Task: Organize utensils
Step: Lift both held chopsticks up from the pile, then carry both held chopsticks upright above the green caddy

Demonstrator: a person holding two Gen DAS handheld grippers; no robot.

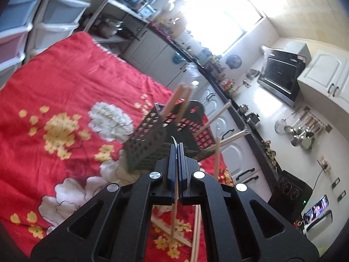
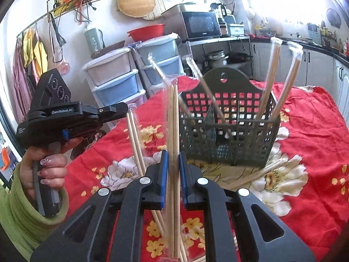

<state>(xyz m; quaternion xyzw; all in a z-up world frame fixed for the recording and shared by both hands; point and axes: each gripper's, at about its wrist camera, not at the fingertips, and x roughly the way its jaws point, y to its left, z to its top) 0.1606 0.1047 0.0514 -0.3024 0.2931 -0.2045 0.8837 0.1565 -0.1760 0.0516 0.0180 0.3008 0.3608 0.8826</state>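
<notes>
My left gripper (image 1: 177,147) is pinched tight on one wrapped chopstick pair (image 1: 174,214), jaws nearly touching around it. My right gripper (image 2: 173,159) clamps another wrapped pair (image 2: 173,120) standing upright between the blue pads (image 2: 165,170). The dark green utensil basket (image 2: 231,131) sits on the red floral cloth (image 2: 309,126) at one o'clock from my right fingers, with several wrapped pairs leaning inside. More pairs lie loose on the cloth (image 2: 261,172) at three o'clock.
</notes>
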